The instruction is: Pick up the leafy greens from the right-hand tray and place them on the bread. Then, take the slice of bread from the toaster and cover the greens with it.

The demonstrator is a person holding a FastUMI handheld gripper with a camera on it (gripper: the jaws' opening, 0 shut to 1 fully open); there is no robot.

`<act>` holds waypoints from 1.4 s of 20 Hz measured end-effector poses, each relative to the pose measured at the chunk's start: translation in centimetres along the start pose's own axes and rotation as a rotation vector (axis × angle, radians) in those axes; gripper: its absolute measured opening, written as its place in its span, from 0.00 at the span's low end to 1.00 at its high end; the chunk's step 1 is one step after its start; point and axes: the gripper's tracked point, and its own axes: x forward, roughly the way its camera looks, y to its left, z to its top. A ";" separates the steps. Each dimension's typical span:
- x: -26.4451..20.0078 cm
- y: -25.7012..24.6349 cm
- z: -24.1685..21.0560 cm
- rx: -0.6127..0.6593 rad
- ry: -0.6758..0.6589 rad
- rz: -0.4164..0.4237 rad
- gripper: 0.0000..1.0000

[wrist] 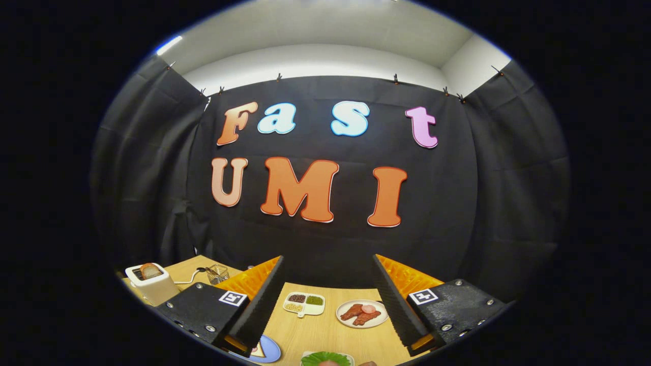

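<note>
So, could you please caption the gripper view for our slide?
Open gripper held above table; leafy greens below, toaster holding bread slice.

White toaster on the pale wood-grain desk; green leafy greens; a plate that looks blue.

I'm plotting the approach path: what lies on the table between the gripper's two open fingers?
In the gripper view, between the open gripper's fingers lie a divided condiment dish and a plate of meat, with the leafy greens nearer.
</note>
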 end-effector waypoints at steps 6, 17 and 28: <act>0.0 0.3 -7.3 -0.020 0.162 0.026 1.00; -0.9 -0.2 -26.4 0.001 0.669 0.083 1.00; -3.5 0.4 -38.0 -0.060 1.045 0.143 0.98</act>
